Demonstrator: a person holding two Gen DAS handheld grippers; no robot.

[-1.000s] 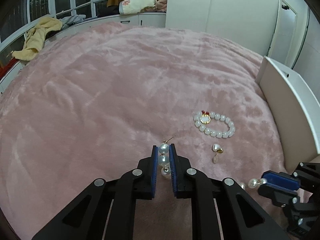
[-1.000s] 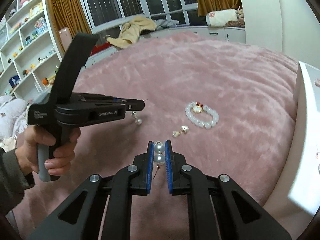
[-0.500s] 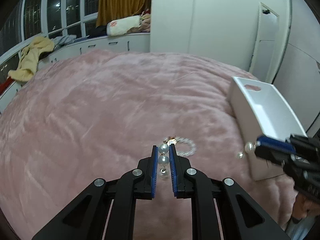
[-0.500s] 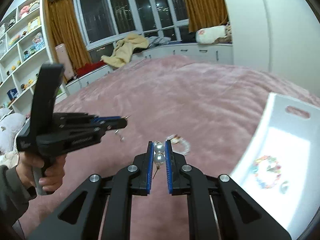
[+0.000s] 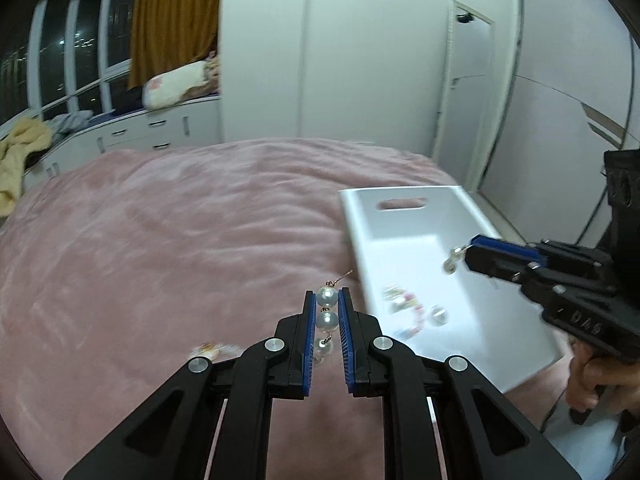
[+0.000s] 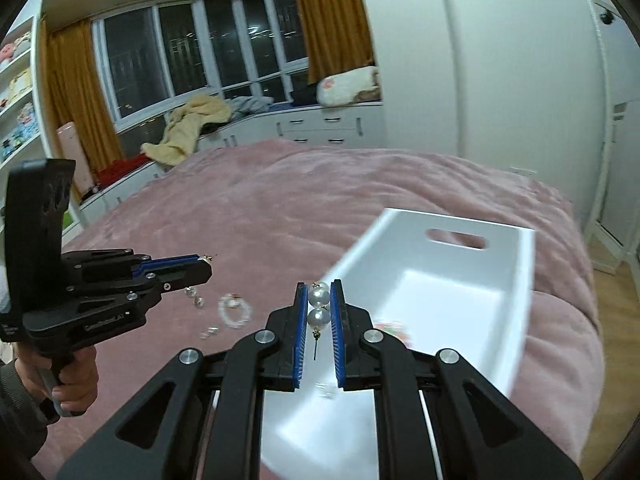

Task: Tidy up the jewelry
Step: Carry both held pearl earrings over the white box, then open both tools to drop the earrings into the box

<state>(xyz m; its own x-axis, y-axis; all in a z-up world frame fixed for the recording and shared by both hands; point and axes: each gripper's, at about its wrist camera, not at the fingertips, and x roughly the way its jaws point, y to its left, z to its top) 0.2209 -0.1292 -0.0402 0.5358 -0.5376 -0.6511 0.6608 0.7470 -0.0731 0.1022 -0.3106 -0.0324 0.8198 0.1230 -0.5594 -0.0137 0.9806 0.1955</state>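
My left gripper (image 5: 327, 298) is shut on a pearl drop earring (image 5: 327, 320) and holds it above the pink bedspread, just left of the white bin (image 5: 404, 216). My right gripper (image 6: 319, 294) is shut on a matching pearl earring (image 6: 319, 307) and holds it over the bin's (image 6: 516, 276) near left corner; it also shows in the left wrist view (image 5: 474, 248) above the bin. A colourful bracelet (image 5: 404, 308) and a pearl (image 5: 439, 316) lie inside the bin. A white bead bracelet (image 6: 235, 311) and a small earring (image 6: 209, 333) lie on the bedspread.
The pink bedspread (image 5: 160, 232) spreads to the left and back. White drawers (image 6: 328, 128) with clothes and a yellow towel (image 6: 192, 128) run under the windows. A wardrobe and door (image 5: 464, 92) stand behind the bin. The bed's right edge drops to a wooden floor (image 6: 620, 292).
Both grippers have risen and swung right towards the white bin, each still holding its earring. The right gripper now hangs over the bin; the bead bracelet has fallen behind to the left.
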